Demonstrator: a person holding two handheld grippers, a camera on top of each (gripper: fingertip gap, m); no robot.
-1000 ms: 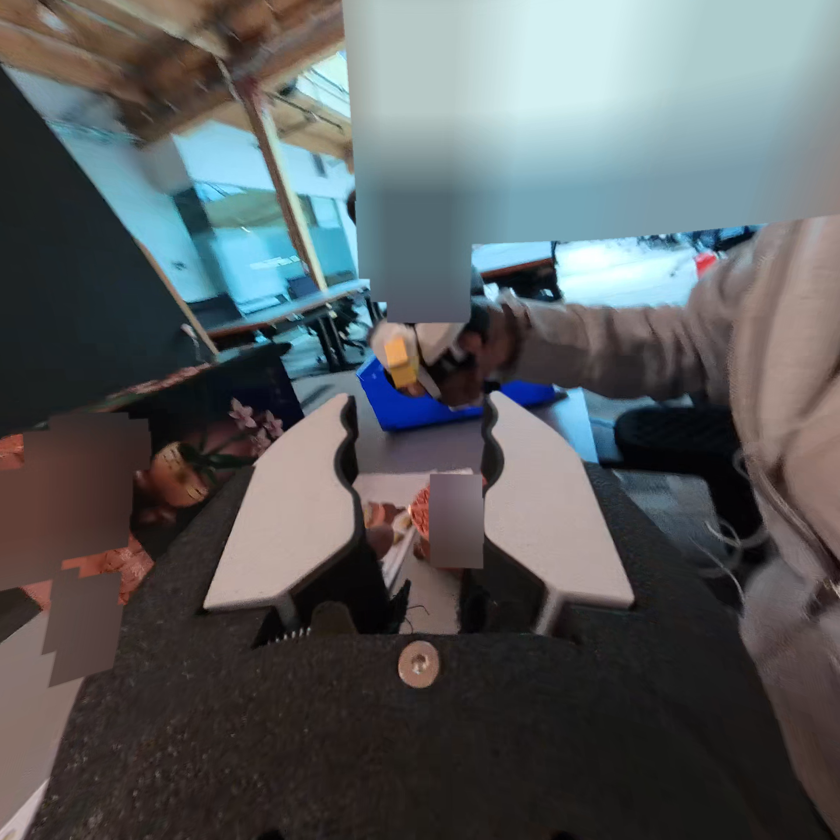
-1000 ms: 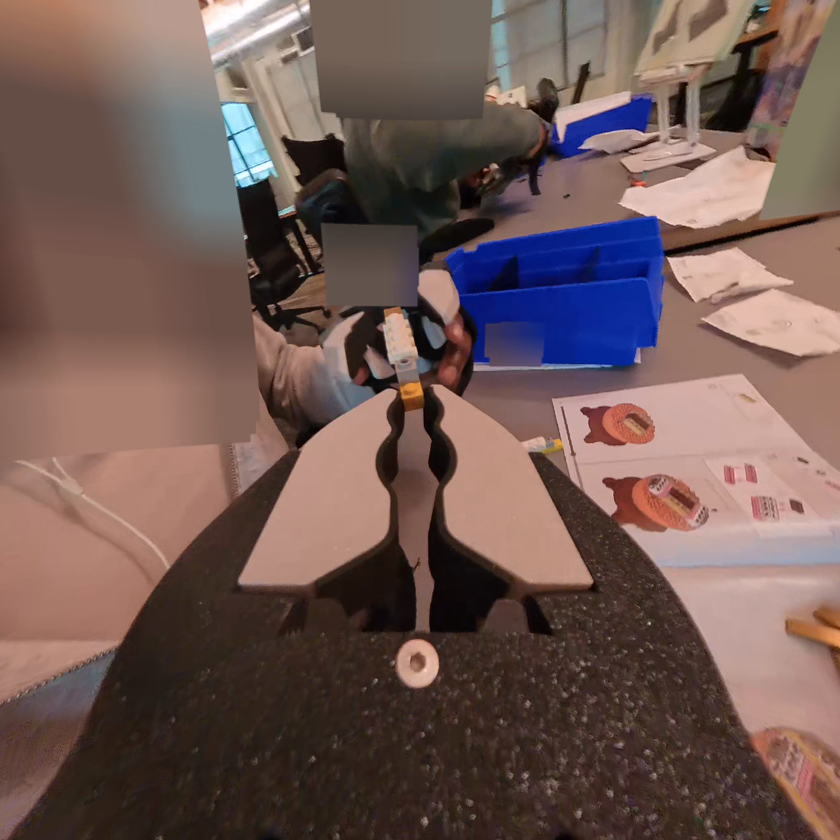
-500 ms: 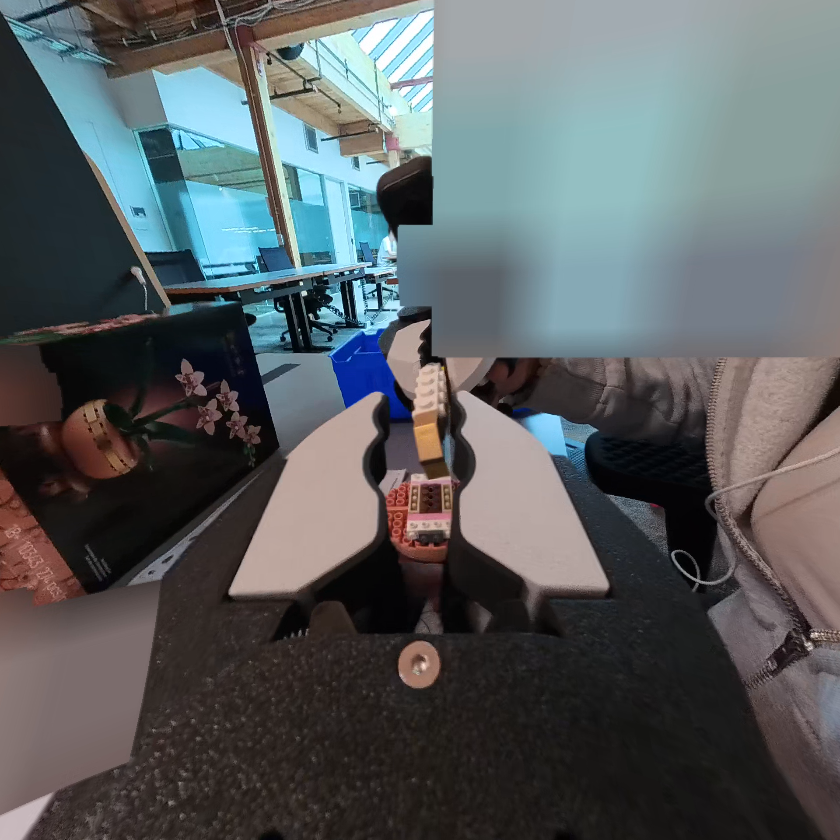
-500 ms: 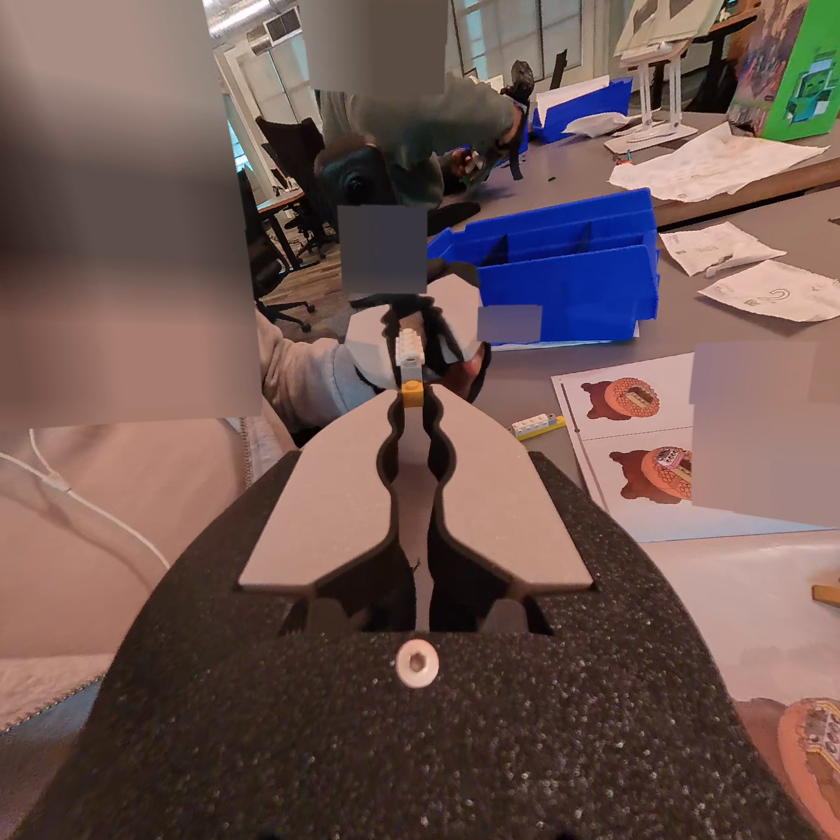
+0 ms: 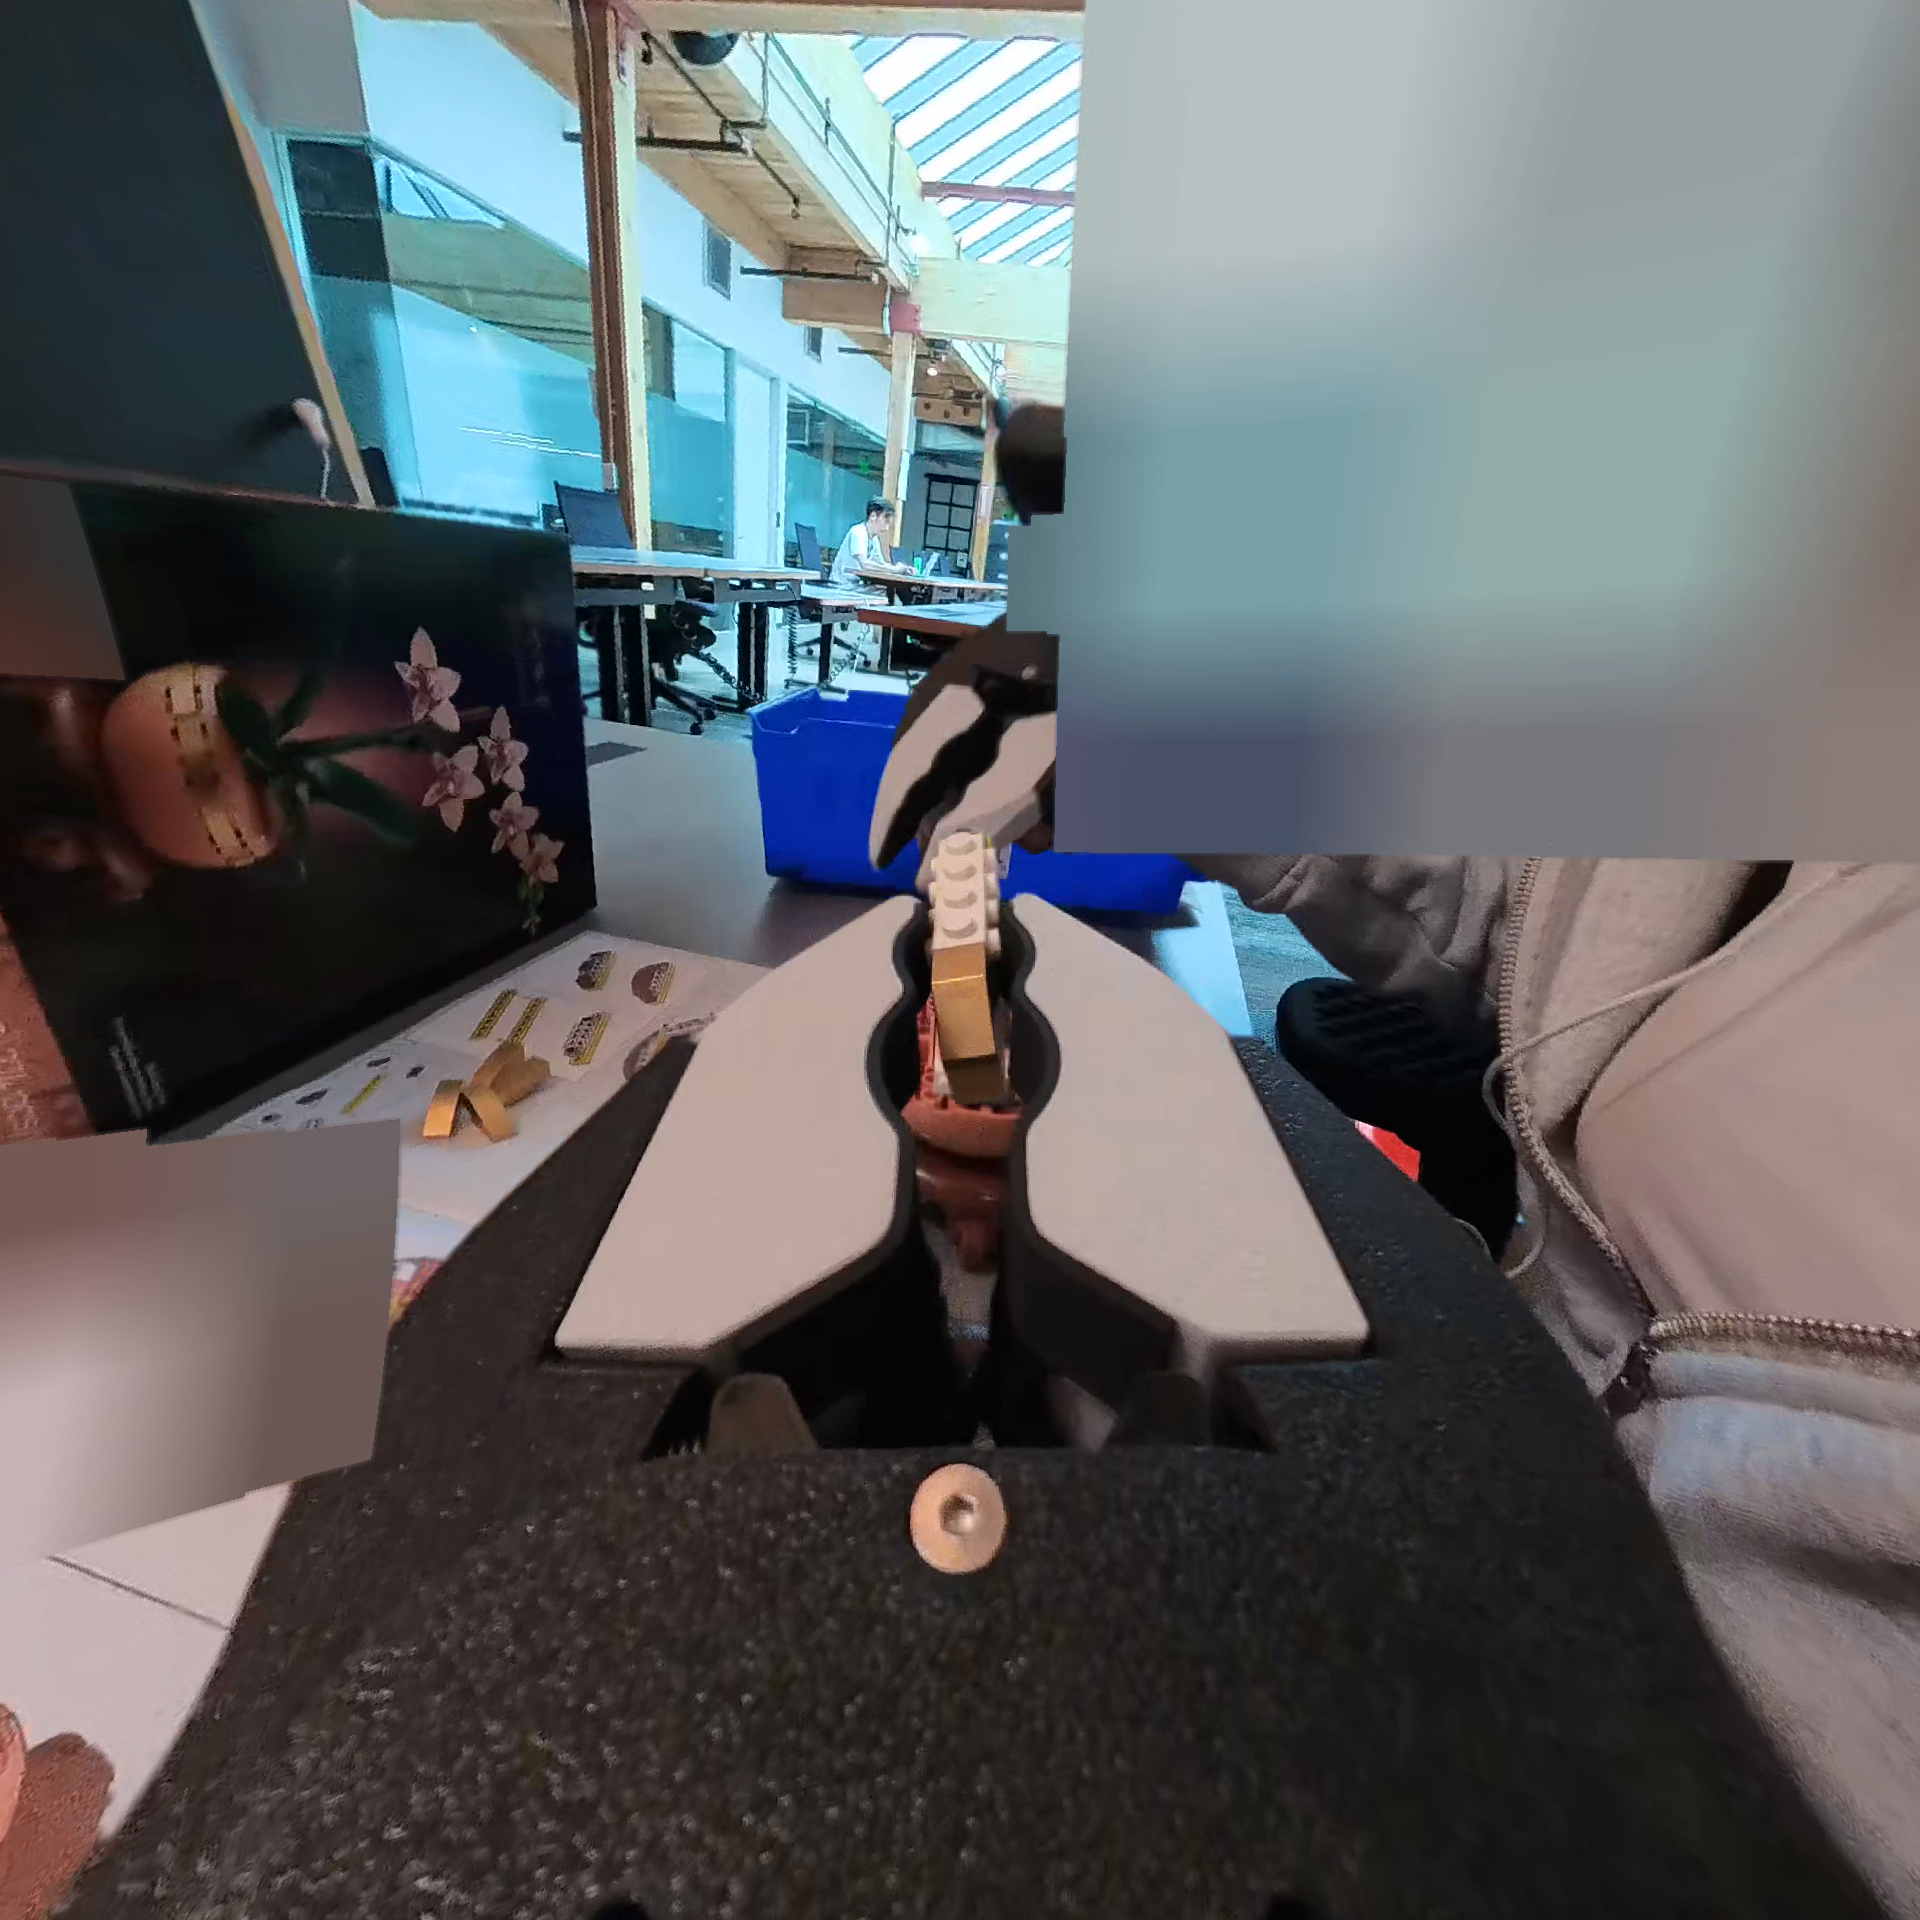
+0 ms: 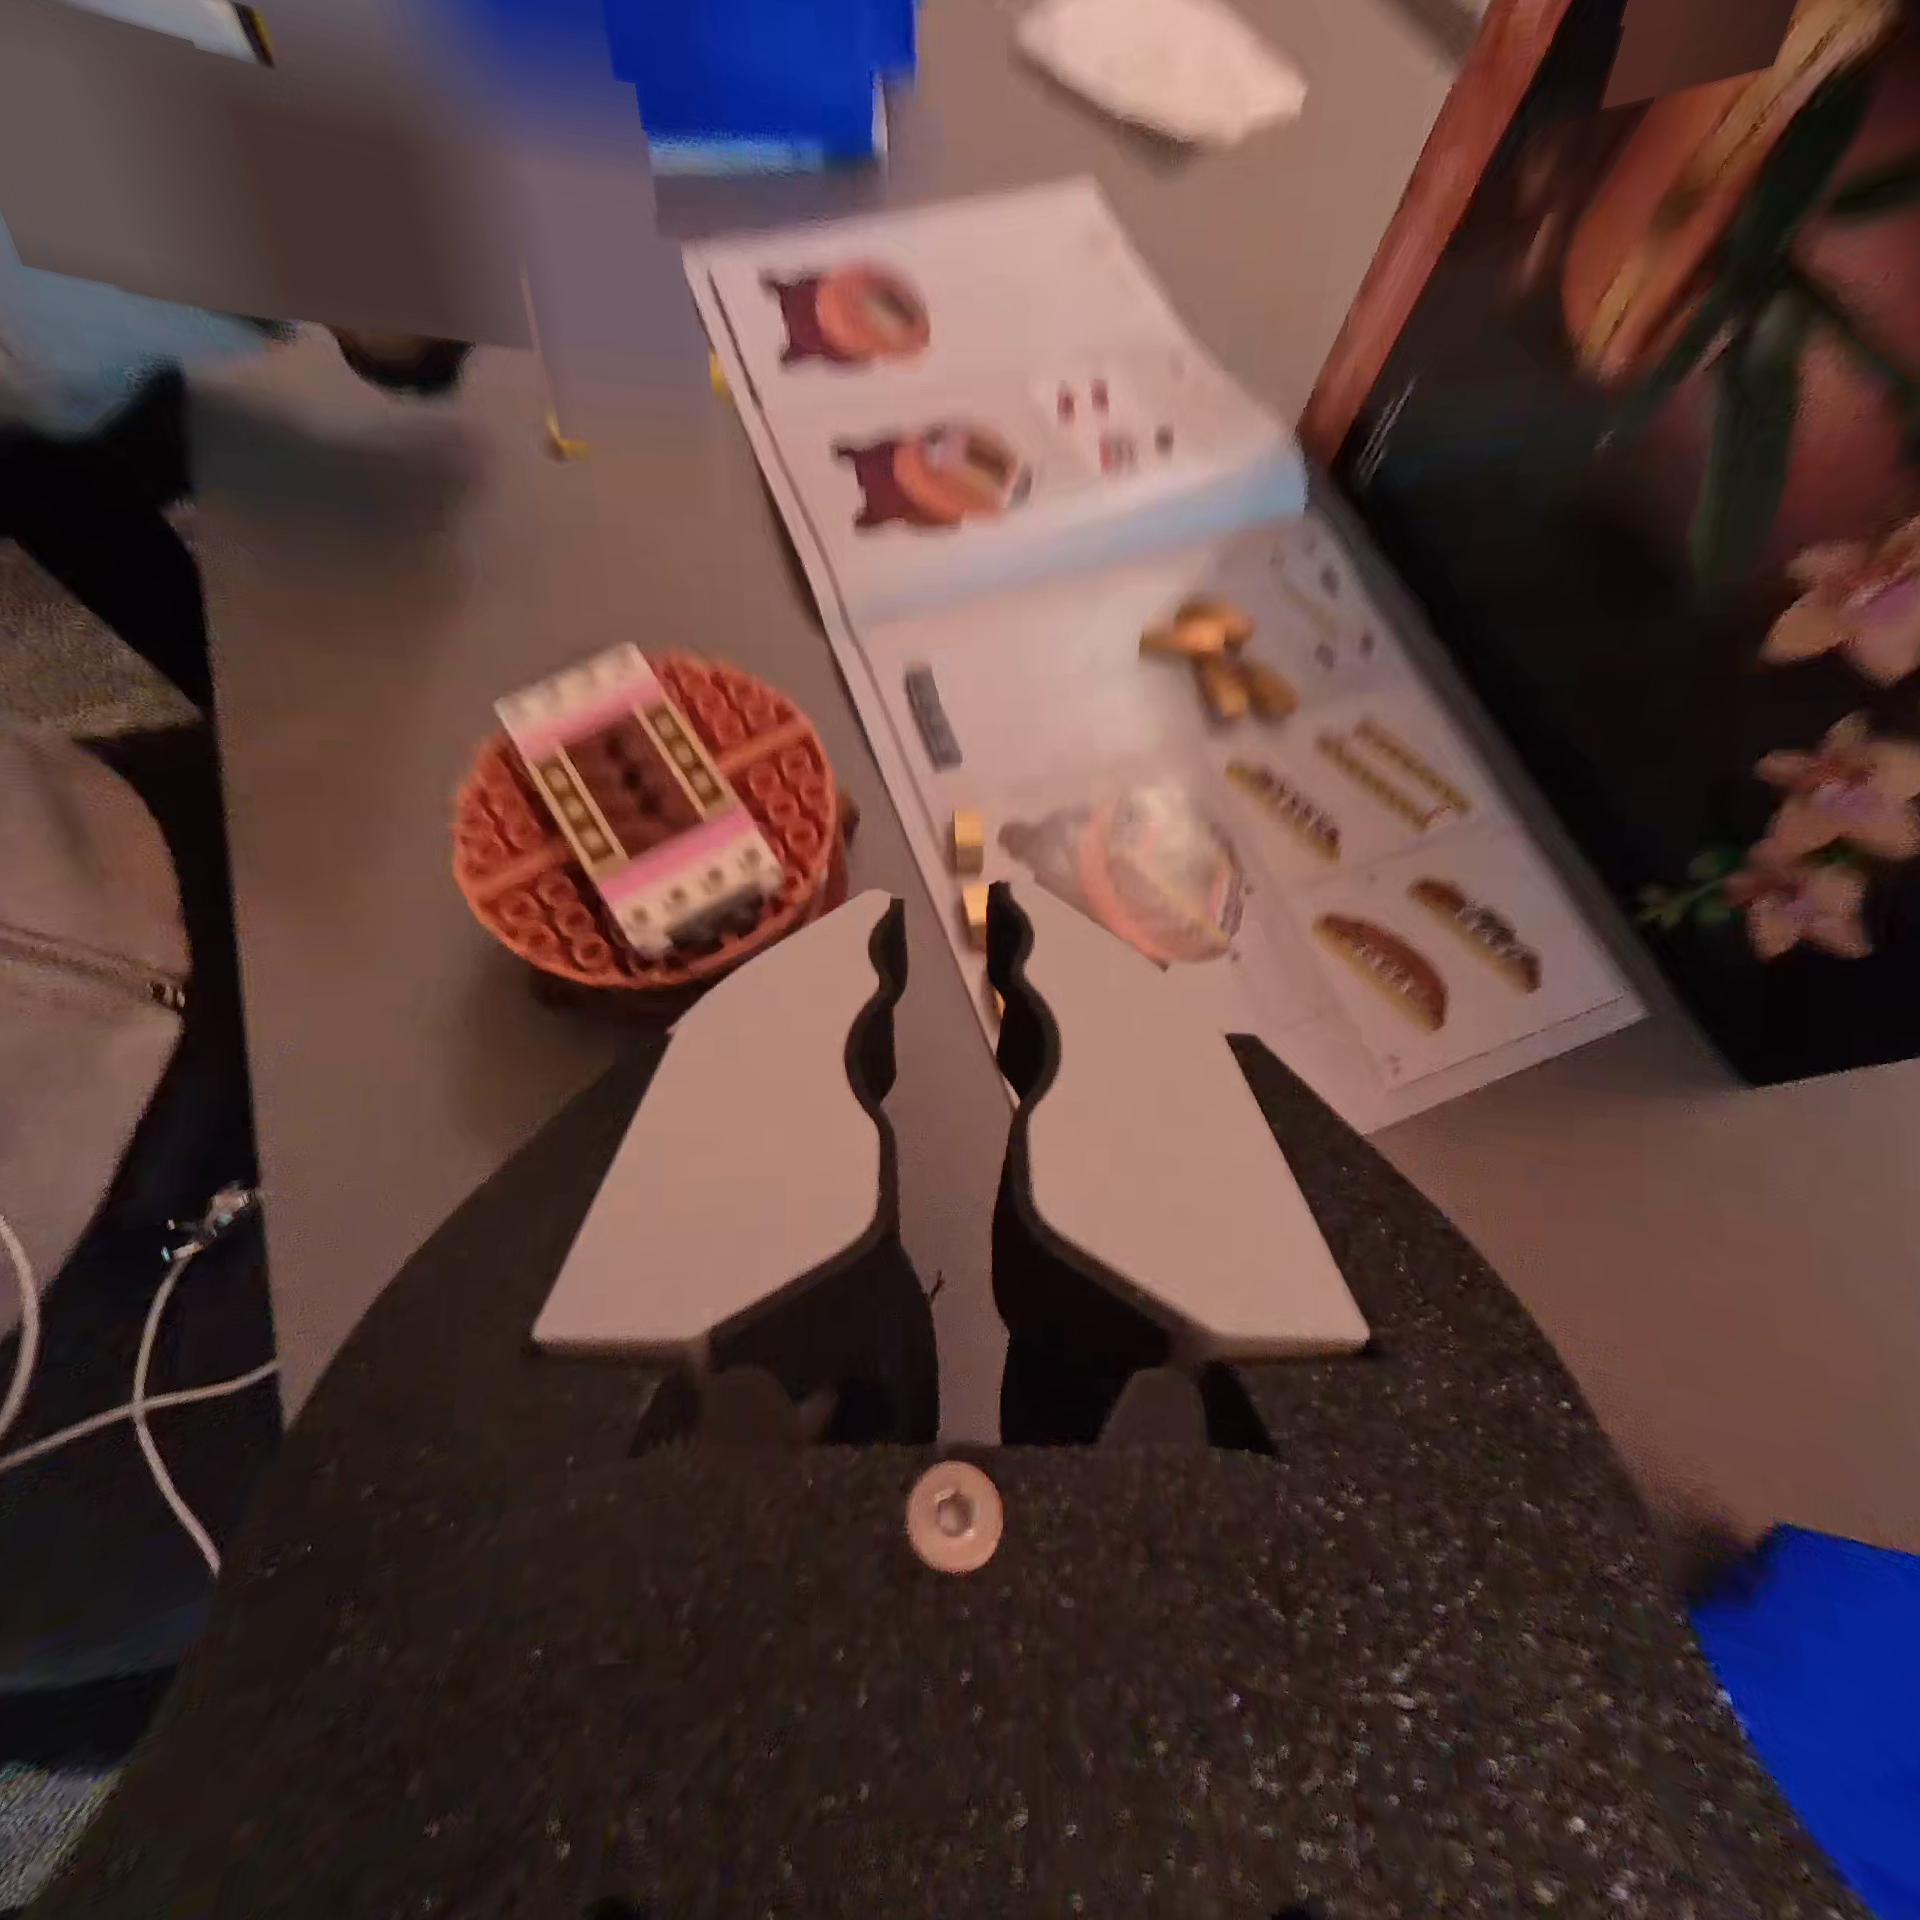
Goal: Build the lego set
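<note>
My left gripper [image 5: 966, 914] is shut on a strip of white and gold bricks [image 5: 961, 997], which stands upright between its fingertips. Below it, between the fingers, part of the round brown model [image 5: 961, 1127] shows. My right gripper [image 5: 951, 790] shows just behind the top of the strip in the left wrist view. In its own blurred view the right gripper [image 6: 943, 904] is empty, its jaws a little apart, above the table. The round brown model [image 6: 644, 821], topped with white, pink and tan bricks, lies to its left.
An open instruction booklet [image 6: 1039, 416] carries loose gold pieces [image 6: 1216, 655] and a clear plastic bag [image 6: 1153, 873]. The dark set box [image 6: 1662, 468] stands at the right. A blue bin [image 5: 821, 790] sits farther back. A person's grey hoodie [image 5: 1662, 1143] is close by, and white cables [image 6: 156, 1351] hang at the left. Left tips to right tips: about 15 cm.
The right gripper brought the strip between the left fingers, which closed on it. The right gripper let go and swung down toward the table.
</note>
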